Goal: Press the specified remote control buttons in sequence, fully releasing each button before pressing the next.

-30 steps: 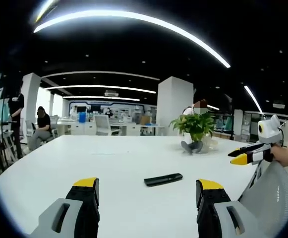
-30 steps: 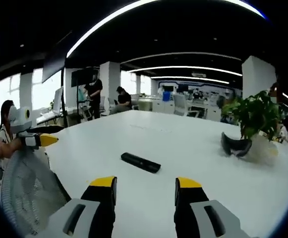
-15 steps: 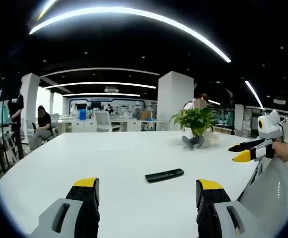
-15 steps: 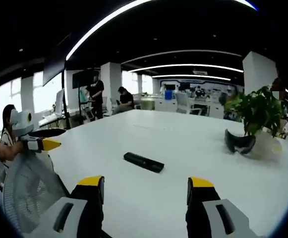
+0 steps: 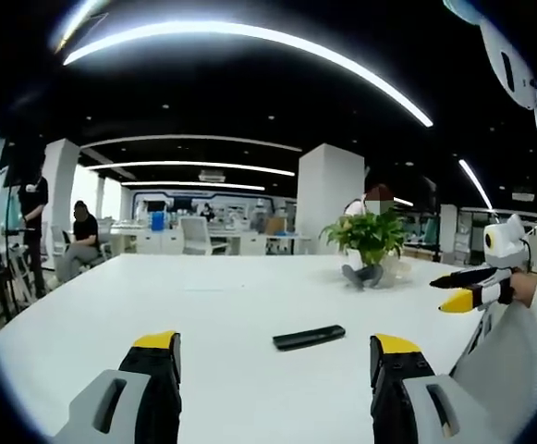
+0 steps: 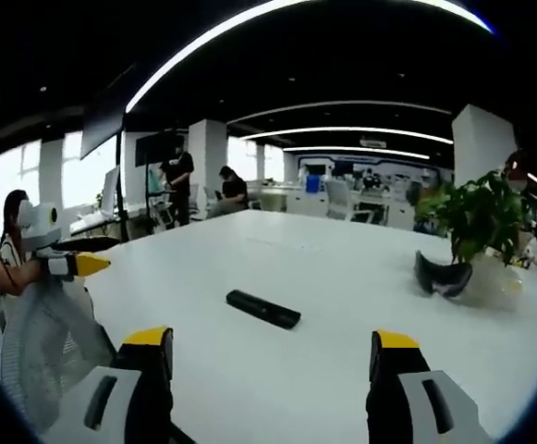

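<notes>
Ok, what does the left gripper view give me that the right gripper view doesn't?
Left gripper view: the right gripper seen side-on at its right edge, jaws apart.
Right gripper view: the left gripper side-on at its left edge, held by a hand.
Both: the black remote lying flat and untouched on the white table, the potted plant beyond it, a mesh chair back, and each view's own jaws open, short of the remote.
</notes>
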A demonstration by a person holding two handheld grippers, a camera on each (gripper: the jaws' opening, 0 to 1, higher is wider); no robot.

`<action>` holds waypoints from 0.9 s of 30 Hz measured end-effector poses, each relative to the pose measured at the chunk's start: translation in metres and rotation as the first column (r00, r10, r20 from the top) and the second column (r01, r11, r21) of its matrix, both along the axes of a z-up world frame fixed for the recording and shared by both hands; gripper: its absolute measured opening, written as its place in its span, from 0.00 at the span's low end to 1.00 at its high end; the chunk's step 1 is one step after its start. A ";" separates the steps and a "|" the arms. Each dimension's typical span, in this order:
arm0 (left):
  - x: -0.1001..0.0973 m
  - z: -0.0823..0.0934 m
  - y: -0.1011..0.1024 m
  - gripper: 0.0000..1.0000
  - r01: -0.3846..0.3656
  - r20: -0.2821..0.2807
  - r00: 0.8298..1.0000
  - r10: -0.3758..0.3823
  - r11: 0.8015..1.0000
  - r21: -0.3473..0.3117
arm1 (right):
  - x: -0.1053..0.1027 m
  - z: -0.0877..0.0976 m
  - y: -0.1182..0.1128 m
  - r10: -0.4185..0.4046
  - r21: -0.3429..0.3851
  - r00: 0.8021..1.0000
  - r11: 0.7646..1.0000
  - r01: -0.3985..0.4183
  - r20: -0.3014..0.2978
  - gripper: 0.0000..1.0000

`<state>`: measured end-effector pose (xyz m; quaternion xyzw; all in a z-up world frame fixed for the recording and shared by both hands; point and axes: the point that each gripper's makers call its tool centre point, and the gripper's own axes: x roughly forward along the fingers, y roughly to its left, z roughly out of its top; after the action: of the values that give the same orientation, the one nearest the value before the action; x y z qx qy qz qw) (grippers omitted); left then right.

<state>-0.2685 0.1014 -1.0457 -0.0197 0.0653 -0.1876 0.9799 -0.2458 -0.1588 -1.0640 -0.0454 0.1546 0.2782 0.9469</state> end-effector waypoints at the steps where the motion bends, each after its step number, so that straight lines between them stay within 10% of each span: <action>1: 0.000 -0.001 -0.001 0.88 0.004 -0.007 1.000 -0.004 1.000 0.002 | 0.000 0.000 -0.001 -0.005 -0.001 1.000 1.000 0.005 0.000 0.91; 5: 0.002 0.001 -0.005 1.00 0.022 -0.002 1.000 -0.022 0.999 -0.031 | 0.004 -0.002 -0.011 -0.060 -0.018 0.998 0.998 0.060 -0.006 0.92; 10: -0.003 -0.029 -0.014 1.00 0.111 -0.204 0.975 -0.086 0.987 0.115 | 0.007 -0.005 -0.017 -0.091 0.000 0.995 0.996 0.091 -0.036 0.94; 14: 0.001 -0.019 -0.027 1.00 0.240 -0.177 0.961 -0.213 0.960 0.146 | 0.005 -0.007 -0.016 -0.087 0.039 0.994 0.995 0.090 -0.071 0.84; 19: 0.010 -0.037 -0.038 1.00 0.345 -0.347 0.892 -0.288 0.932 0.114 | 0.005 -0.008 -0.017 -0.099 0.025 0.993 0.995 0.101 -0.068 0.83; 27: 0.033 -0.060 -0.064 1.00 0.453 -0.461 0.797 -0.389 0.891 0.031 | 0.005 -0.008 -0.024 -0.120 0.050 0.990 0.991 0.124 -0.080 0.74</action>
<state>-0.2353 0.0373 -1.1059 0.0220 0.3022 -0.3866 0.8711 -0.2410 -0.1829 -1.0717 0.0009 0.1855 0.2253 0.9565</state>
